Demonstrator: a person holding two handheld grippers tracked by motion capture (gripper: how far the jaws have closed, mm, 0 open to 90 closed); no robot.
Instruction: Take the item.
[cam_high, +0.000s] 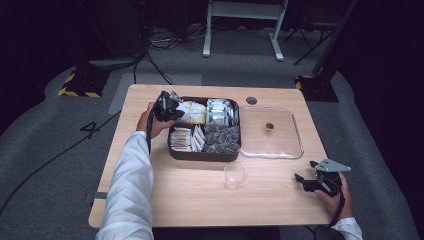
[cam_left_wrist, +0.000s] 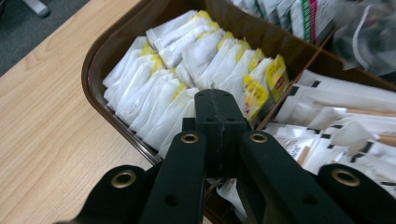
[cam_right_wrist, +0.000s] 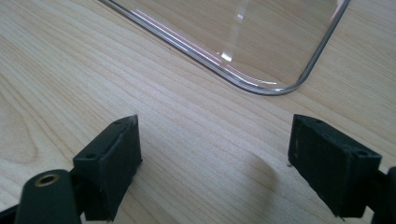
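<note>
A dark brown divided tray (cam_high: 202, 156) sits mid-table. Its far-left compartment holds white and yellow tea bags (cam_high: 192, 112). My left gripper (cam_high: 170, 107) hovers at that compartment's left edge. In the left gripper view its jaws are shut (cam_left_wrist: 219, 109) just above the tea bags (cam_left_wrist: 154, 93), with nothing visible between them. My right gripper (cam_high: 301, 182) rests low over the table's front right, apart from the tray. In the right gripper view it stands wide open (cam_right_wrist: 215, 163) over bare wood, with a corner of the clear lid (cam_right_wrist: 261, 42) ahead.
A clear plastic cup (cam_high: 235, 175) stands in front of the tray. The clear lid (cam_high: 280, 135) lies flat to the tray's right. Other compartments hold white stick sachets (cam_left_wrist: 336, 98) and dark packets (cam_high: 222, 137). The tray rim (cam_left_wrist: 93, 60) is close below my left gripper.
</note>
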